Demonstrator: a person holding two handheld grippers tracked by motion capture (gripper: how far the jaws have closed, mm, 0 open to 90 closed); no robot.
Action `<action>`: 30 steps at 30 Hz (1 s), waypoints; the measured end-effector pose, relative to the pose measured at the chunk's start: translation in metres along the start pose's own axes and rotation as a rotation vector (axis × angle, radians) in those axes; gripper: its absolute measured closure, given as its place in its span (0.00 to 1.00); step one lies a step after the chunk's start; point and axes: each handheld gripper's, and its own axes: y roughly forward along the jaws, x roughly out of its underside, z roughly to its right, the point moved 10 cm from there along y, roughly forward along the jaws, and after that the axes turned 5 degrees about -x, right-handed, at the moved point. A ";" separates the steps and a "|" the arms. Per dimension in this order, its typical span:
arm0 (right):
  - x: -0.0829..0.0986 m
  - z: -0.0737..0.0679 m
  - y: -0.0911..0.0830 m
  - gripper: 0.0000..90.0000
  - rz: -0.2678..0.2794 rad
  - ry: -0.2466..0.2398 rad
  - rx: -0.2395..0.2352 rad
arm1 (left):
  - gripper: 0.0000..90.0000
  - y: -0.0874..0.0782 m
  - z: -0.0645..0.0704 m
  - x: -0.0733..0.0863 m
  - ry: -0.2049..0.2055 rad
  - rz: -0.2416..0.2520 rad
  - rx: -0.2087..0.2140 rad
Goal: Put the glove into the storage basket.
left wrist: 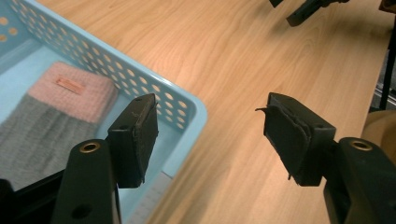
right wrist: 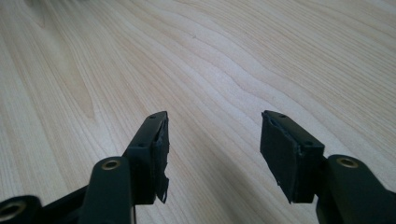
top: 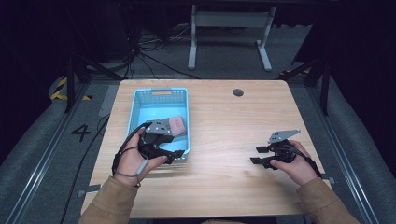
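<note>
Hovering with jaws apart at the near right corner of the blue basket (top: 140, 100), the left gripper (left wrist: 210, 135) appears poised to reach the pink-and-grey knitted pouch (left wrist: 56, 116) lying inside, while the right gripper (top: 258, 155) waits, also spread, over bare table (top: 224, 121).

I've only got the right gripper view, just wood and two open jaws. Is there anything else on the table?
Observer: Yes, a light blue basket sits on the table's left half.
Operator: Anything in it?
Observer: A pink and grey knitted piece lies flat on the basket floor.
Operator: Where is the left gripper?
Observer: The left gripper is at the basket's near right corner, jaws open, one jaw over the basket and the other over the wood.
Operator: And mine?
Observer: The right gripper is on the table's right half, apart from the basket.
</note>
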 end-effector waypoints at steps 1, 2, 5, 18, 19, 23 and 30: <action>0.001 0.000 0.000 0.48 -0.001 -0.001 -0.001 | 0.40 0.000 0.002 0.002 0.002 0.002 -0.003; 0.001 0.000 0.000 0.48 -0.002 -0.001 -0.001 | 0.39 0.000 0.006 0.008 0.009 0.000 -0.007; 0.002 0.000 0.000 0.48 0.000 -0.001 0.002 | 0.39 -0.001 0.011 0.012 0.000 0.029 0.008; 0.007 -0.002 0.006 0.46 -0.005 -0.021 0.007 | 0.36 0.015 0.020 0.039 -0.027 0.032 0.002; 0.007 -0.002 0.007 0.46 -0.002 -0.019 0.008 | 0.35 0.015 0.020 0.039 -0.027 0.032 0.002; 0.009 -0.002 0.008 0.45 -0.007 -0.021 0.011 | 0.34 0.028 0.019 0.055 -0.063 0.042 -0.021; 0.010 -0.002 0.009 0.44 -0.001 -0.032 0.014 | 0.32 0.041 0.023 0.068 -0.071 0.058 -0.039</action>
